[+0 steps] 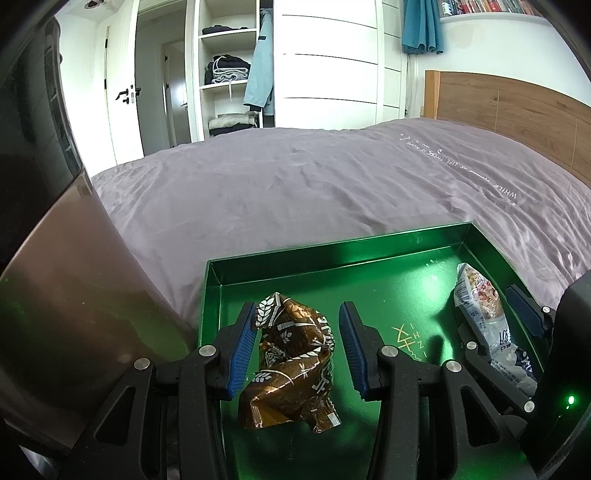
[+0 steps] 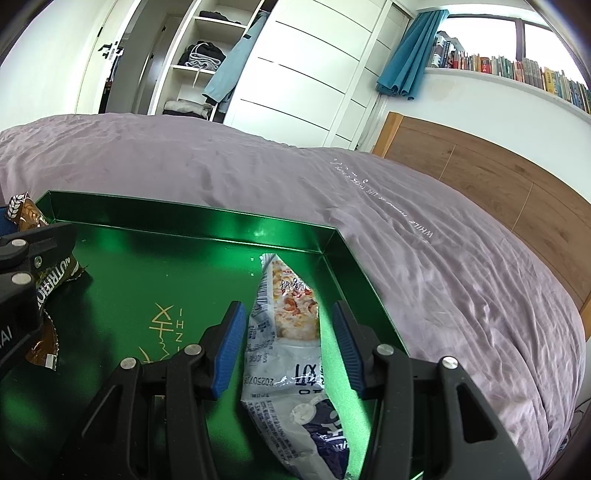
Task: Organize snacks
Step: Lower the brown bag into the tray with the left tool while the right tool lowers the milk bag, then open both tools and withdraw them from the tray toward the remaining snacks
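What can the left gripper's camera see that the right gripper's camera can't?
Only the left wrist view shows the big brown-grey panel beside the tray and the whole brown snack packet between the left gripper fingers. Only the right wrist view shows the window. Both show the green tray, the white snack packet and the purple bed.

A bed (image 1: 295, 192) covered by a wrinkled mauve sheet with a line of white lettering carries a shallow green tray (image 1: 332, 266) near its edge. A wooden headboard (image 2: 498, 177) stands at its far side.
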